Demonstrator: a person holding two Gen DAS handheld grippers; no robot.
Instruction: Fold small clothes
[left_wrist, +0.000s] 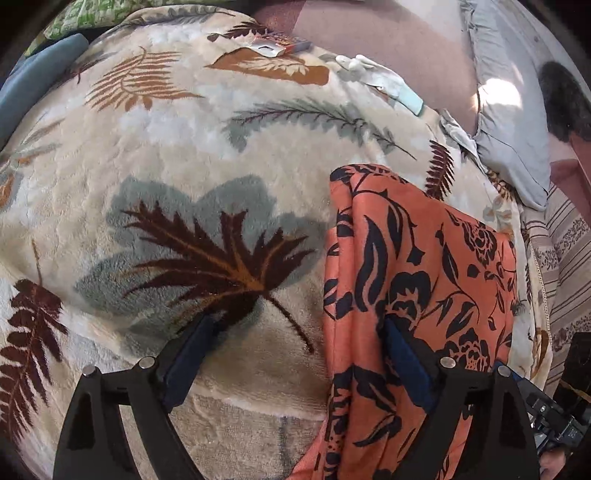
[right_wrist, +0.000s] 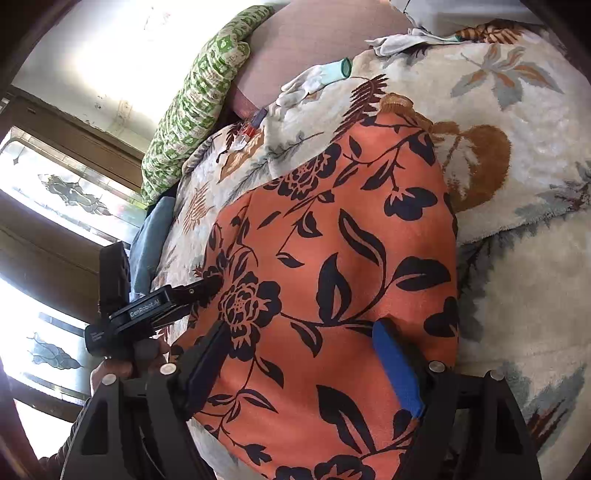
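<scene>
Orange floral cloth (right_wrist: 332, 258) lies under the right tool (right_wrist: 303, 332) (jaws apart).

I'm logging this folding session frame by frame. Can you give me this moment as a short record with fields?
surface: leaf-print blanket
garment: orange cloth with dark floral print, lying folded on the blanket
left tongs: open, at the cloth's edge, one finger over it, one over blanket
right tongs: open, above the cloth
nearby: white gloves, green patterned pillow
held: nothing gripped
</scene>
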